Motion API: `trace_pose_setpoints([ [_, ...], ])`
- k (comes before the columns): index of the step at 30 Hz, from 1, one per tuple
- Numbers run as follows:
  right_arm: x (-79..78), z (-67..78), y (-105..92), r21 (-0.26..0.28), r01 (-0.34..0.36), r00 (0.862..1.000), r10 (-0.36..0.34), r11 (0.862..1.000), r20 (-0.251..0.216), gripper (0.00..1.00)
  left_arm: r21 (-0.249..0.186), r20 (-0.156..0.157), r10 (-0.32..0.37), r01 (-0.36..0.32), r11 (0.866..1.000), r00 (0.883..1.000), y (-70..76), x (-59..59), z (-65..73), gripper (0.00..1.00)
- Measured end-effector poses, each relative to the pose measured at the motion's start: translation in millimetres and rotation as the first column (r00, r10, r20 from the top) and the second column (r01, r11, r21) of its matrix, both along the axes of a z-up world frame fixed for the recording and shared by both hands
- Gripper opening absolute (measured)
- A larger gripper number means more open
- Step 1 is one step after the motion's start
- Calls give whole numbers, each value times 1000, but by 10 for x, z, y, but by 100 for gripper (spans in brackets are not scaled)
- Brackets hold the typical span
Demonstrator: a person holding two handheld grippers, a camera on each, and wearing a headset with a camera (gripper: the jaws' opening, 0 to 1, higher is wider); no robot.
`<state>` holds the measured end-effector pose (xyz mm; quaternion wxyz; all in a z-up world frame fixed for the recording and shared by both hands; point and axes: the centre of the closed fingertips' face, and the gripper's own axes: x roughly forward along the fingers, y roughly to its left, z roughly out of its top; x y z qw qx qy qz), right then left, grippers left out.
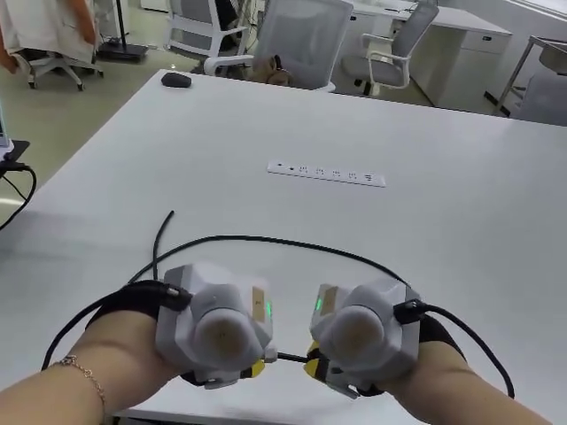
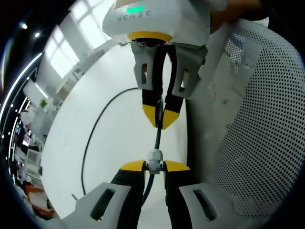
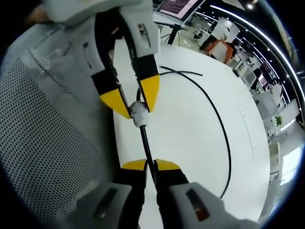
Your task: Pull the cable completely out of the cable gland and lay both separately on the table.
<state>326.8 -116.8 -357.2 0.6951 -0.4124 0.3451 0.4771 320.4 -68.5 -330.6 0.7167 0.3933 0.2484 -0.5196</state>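
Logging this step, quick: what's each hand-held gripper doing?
Left hand-held gripper: shut on the cable gland.
Right hand-held gripper: shut on the cable.

L hand-held gripper (image 2: 155, 167) & R (image 3: 151, 165) clamped, tip-to-tip

at the near edge of the table (image 1: 425, 230) the left gripper (image 1: 255, 367) and right gripper (image 1: 312, 365) face each other, left and right. the cable gland (image 2: 154, 160) sits clamped between the left's jaws, the cable (image 1: 266, 239) between the right's, looping behind both. farther back lies a power strip (image 1: 326, 173), a mouse (image 1: 175, 80) at the far left.
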Motion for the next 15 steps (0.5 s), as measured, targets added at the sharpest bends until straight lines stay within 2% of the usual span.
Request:
trace_pose_setpoints([
  [5,17,-28,-66,-17,37,999,-37,999,-15,5,0,1,3,-3,1000,1000,2,6,2,16],
  [12,66,-107,-320,-115,112,993,-115,987,-13,5,2,-4,9,-9,1000,1000,13,13,-3,16],
  [15,75,-126,-382,-140,126,992,-129,982,-12,6,2,-5,11,-11,1000,1000,15,14,-2,16],
])
